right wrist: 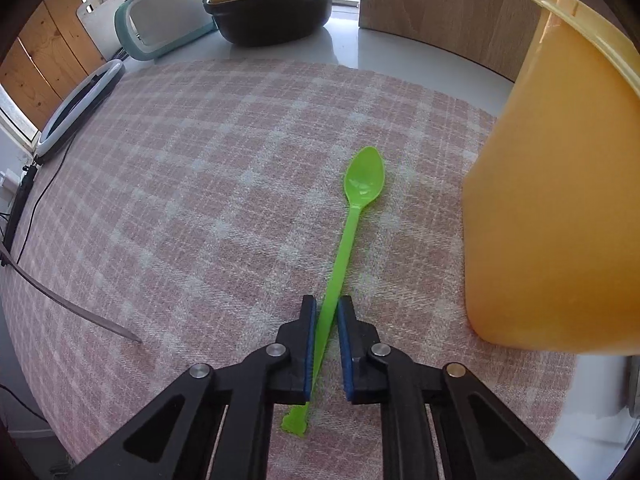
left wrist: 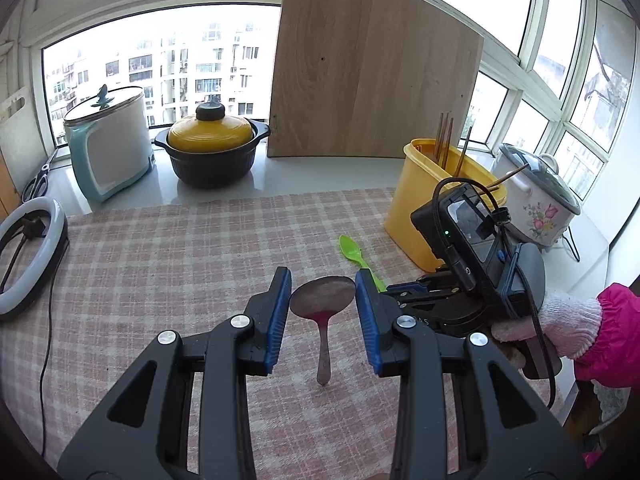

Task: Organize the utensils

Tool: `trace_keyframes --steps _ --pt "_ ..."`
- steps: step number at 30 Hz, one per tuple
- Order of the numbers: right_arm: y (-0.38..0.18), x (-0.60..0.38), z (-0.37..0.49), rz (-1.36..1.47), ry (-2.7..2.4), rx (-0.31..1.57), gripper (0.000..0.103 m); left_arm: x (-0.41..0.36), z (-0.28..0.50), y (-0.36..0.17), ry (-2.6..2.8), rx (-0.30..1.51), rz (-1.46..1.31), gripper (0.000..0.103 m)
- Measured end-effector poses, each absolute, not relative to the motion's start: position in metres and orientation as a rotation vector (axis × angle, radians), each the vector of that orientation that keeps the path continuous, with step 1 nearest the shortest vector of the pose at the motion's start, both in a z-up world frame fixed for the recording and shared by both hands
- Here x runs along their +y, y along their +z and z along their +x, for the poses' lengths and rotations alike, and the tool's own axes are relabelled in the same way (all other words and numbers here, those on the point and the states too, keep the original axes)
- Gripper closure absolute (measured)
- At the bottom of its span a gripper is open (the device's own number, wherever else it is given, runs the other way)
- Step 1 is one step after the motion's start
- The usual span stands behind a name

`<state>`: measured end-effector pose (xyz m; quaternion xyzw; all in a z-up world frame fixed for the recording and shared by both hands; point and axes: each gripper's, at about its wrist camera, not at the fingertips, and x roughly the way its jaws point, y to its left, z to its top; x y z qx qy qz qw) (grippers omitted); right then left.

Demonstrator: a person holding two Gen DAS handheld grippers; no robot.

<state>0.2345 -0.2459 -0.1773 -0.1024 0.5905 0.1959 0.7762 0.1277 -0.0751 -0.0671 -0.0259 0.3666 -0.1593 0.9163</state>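
A metal spoon [left wrist: 322,312] lies on the checked cloth between the fingers of my left gripper [left wrist: 322,296], which is open and empty around its bowl. A green plastic spoon [right wrist: 352,216] lies on the cloth; it also shows in the left wrist view [left wrist: 354,254]. My right gripper [right wrist: 326,312] has its jaws narrowed around the green spoon's handle, and the spoon still rests on the cloth. A yellow utensil holder [right wrist: 552,200] stands just right of the spoon; in the left wrist view [left wrist: 420,200] it holds several chopsticks [left wrist: 444,136].
A black pot with a yellow lid [left wrist: 212,152], a white and teal cooker [left wrist: 108,148], a wooden board [left wrist: 372,64] and a flowered rice cooker [left wrist: 540,200] stand at the back. A ring light [left wrist: 28,252] lies at the left. A metal blade tip [right wrist: 80,312] shows left.
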Motion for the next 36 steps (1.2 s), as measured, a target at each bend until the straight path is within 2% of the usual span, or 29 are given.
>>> trace_keyframes --steps 10,27,36 --pt "-0.152 -0.252 0.215 -0.149 0.480 1.208 0.099 -0.067 0.128 -0.057 -0.313 0.740 -0.058 0.070" --pt "-0.014 -0.296 0.176 -0.051 0.499 0.845 0.099 -0.095 0.146 0.005 -0.394 0.633 -0.019 0.070" --pt "0.023 -0.338 0.184 -0.005 0.395 0.739 0.099 -0.129 0.173 0.042 -0.480 0.565 -0.025 0.070"
